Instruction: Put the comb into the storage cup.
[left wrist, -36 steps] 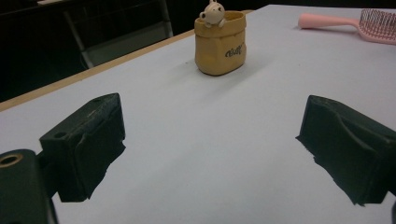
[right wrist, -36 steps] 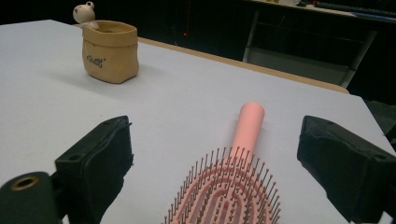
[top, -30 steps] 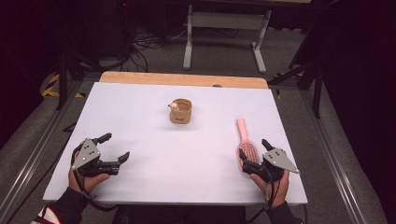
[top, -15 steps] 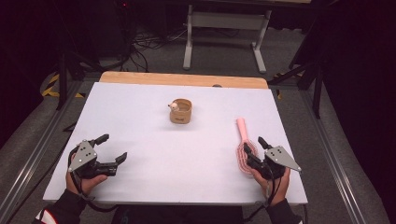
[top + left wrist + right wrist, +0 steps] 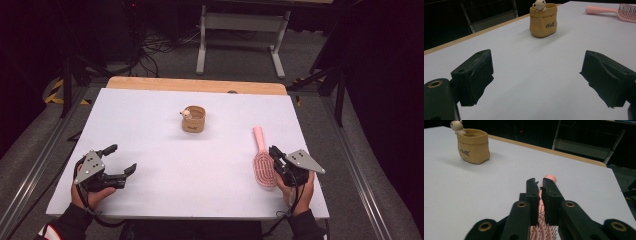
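A pink hairbrush (image 5: 263, 167) lies on the white table top (image 5: 150, 130) at the right, its handle pointing away from me. My right gripper (image 5: 274, 154) sits over the brush's neck. Its jaws have just been closing and stand nearly together, with the pink handle (image 5: 549, 179) pinched between them and the bristles (image 5: 544, 230) below. My left gripper (image 5: 122, 158) rests at the front left, its jaws wide apart (image 5: 536, 75) with only bare table between them. A tan pouch-shaped pot with a small bear figure (image 5: 193, 120) (image 5: 543, 21) (image 5: 474, 146) stands upright mid-table, away from both grippers.
A wooden strip (image 5: 195, 85) runs along the table's far edge. Behind it stand a metal frame (image 5: 240, 22) and floor cables (image 5: 155, 42). Rails (image 5: 35, 170) flank the table on both sides.
The right gripper's jaws went from wide apart beside the brush to closed on its neck. The left gripper and the pot have kept their places.
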`<state>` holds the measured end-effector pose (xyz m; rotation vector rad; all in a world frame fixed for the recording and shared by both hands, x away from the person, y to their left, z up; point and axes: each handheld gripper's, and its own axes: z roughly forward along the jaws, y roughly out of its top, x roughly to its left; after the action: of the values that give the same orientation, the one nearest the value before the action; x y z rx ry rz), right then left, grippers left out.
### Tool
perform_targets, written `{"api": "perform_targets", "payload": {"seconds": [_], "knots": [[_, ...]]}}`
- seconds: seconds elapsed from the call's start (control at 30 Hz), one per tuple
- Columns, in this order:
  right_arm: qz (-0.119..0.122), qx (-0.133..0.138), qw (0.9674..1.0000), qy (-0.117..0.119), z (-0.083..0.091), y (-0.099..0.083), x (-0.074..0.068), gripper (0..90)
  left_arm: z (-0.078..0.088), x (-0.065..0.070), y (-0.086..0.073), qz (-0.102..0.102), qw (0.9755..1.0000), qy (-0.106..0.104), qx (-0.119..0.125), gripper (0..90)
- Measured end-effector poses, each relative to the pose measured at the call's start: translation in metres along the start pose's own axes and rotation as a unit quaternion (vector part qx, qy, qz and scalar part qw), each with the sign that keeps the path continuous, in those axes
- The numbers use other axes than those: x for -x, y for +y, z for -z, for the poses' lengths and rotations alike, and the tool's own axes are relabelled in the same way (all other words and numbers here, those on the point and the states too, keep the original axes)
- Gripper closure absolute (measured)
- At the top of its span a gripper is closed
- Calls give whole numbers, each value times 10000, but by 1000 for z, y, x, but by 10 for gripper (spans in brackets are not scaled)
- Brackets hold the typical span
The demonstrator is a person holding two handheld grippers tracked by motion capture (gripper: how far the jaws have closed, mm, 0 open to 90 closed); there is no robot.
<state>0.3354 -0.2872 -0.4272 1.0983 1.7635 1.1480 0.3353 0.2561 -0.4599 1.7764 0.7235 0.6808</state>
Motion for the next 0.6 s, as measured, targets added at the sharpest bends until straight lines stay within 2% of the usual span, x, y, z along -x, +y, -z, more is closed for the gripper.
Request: {"api": "perform_targets", "payload": {"seconds": [0.03, 0.07, 0.1, 0.13, 0.17, 0.27, 0.37, 0.47, 0.57, 0.6], "knots": [[131, -118, 9998, -8, -6, 3, 2, 892, 0, 0, 0, -9, 10000, 1, -8, 115], [131, -118, 9998, -8, -6, 3, 2, 892, 0, 0, 0, 5, 10000, 2, -13, 115], [259, -256, 9993, -38, -13, 7, 4, 899, -1, 0, 0, -11, 10000, 27, -25, 115], [259, -256, 9993, -38, -13, 7, 4, 899, -1, 1, 0, -15, 10000, 44, -15, 115], [221, -453, 9986, 140, -21, 9, 8, 900, -1, 1, 0, -13, 10000, 28, -20, 115], [211, -598, 9977, 232, -28, 12, 10, 899, -2, 1, -1, -5, 10000, 24, -38, 115], [131, -992, 9945, 299, -46, 18, 16, 899, -3, 1, -1, -12, 10000, 17, -66, 116], [160, -1076, 9939, 199, -55, 21, 20, 900, -2, 1, -1, -57, 9999, 50, -75, 117], [83, -1421, 9897, 124, -73, 22, 29, 900, -2, 0, -2, -50, 9999, 44, -91, 118], [83, -1421, 9897, 124, -73, 22, 29, 900, -2, 0, -2, -50, 9999, 44, -91, 118]]}}
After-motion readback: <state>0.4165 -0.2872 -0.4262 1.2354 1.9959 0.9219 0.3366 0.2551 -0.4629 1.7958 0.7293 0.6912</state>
